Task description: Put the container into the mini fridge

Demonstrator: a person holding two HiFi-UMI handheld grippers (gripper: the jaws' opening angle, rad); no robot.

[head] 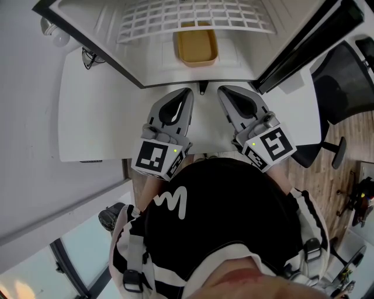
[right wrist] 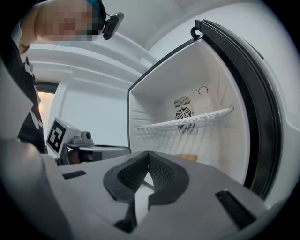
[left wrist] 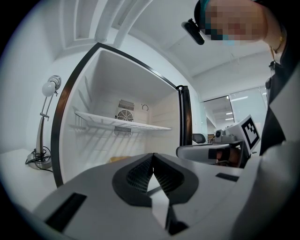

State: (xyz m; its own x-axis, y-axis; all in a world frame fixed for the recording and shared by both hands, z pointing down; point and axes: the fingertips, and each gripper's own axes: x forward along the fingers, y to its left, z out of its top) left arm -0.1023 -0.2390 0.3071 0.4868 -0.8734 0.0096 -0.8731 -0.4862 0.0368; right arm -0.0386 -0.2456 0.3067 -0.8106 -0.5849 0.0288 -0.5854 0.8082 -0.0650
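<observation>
So the tan container (head: 197, 48) is sitting inside the mini fridge (head: 153, 75), on its floor, under the white wire shelf (head: 193, 17) and roughly centred. Nothing is touching it. Both grippers hang just outside the opening, side by side, noses pointing in. The left gripper (head: 188, 91) has its jaws pressed together with nothing between them. The right gripper (head: 222, 90) is the same, closed and empty. The door (head: 310, 44) stands wide open on the right, and the fridge sits on a white table (head: 93, 117).

My read is that the placing step looks done, since the container is in and free of both grippers. What's left is probably backing the grippers clear and swinging the door closed. For that, the right one would need to get behind the door's edge and push.
</observation>
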